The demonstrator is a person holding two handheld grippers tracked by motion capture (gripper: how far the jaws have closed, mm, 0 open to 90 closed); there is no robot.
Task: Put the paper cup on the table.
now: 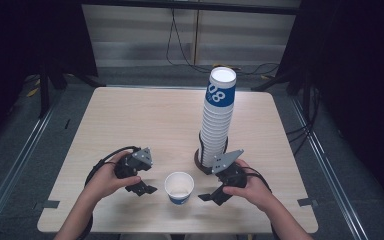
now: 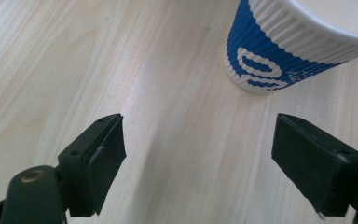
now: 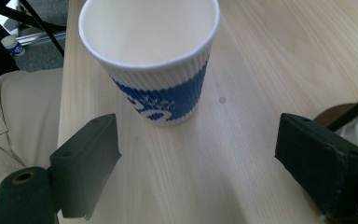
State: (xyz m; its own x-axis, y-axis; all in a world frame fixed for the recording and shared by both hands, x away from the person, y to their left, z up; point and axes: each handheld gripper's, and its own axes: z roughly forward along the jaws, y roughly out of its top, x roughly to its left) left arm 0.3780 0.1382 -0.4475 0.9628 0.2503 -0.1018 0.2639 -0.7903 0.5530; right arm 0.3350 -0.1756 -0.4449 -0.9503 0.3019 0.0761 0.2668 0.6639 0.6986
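Paper cup (image 1: 179, 187), white with a blue band, upright and empty near the table's front edge, between the two grippers, touching neither. Left gripper (image 1: 141, 187) just beside it, jaws spread wide, nothing held. Right gripper (image 1: 211, 197) on the other side, jaws likewise wide apart and empty. Behind the right gripper, a tall stack of cups (image 1: 217, 117) rises from a dark round base (image 1: 199, 158). Pale wood-grain table (image 1: 135, 120). Beyond it, grey floor, black cables (image 1: 180, 47), dark curtains either side.
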